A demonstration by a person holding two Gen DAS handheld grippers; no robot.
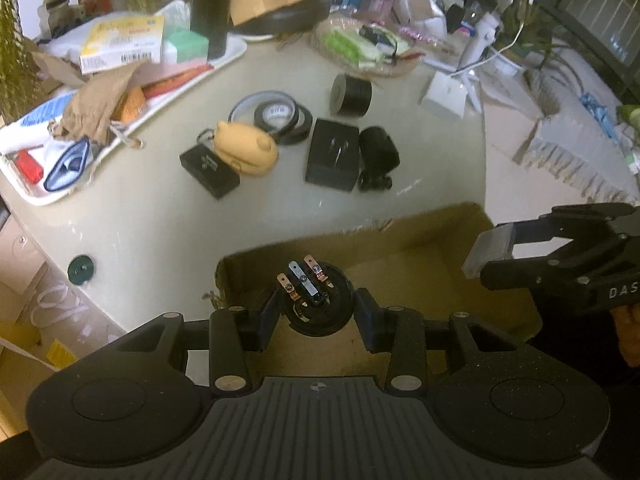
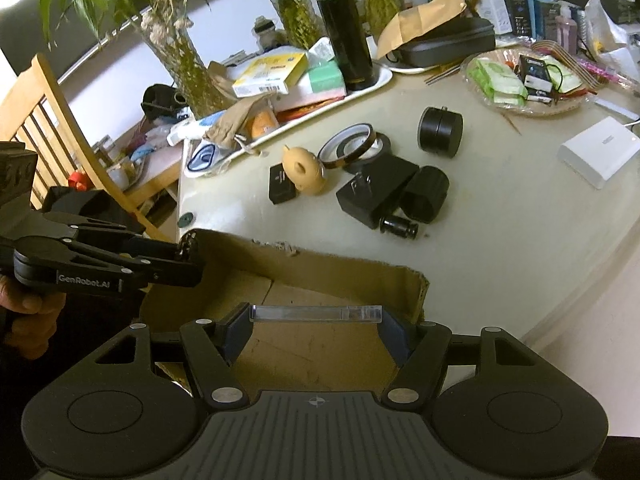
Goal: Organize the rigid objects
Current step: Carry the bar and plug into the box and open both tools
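Note:
My left gripper (image 1: 316, 314) is shut on a round black electrical part with copper terminals (image 1: 314, 300), held over the open cardboard box (image 1: 420, 248). My right gripper (image 2: 316, 314) is shut on a clear plastic bar (image 2: 316, 313), also over the box (image 2: 304, 272). On the table beyond lie a tan pig-shaped toy (image 1: 246, 148), tape rolls (image 1: 280, 114), a black cylinder (image 1: 351, 94), a black charger block (image 1: 332, 154), a small black box (image 1: 208, 170) and a black adapter (image 1: 378, 152).
A white tray (image 1: 224, 56) of boxes and packets sits at the back left with a black flask (image 2: 346, 28). A basket of snacks (image 2: 520, 76), a white box (image 2: 596, 152) and a wooden chair (image 2: 48, 128) surround the table.

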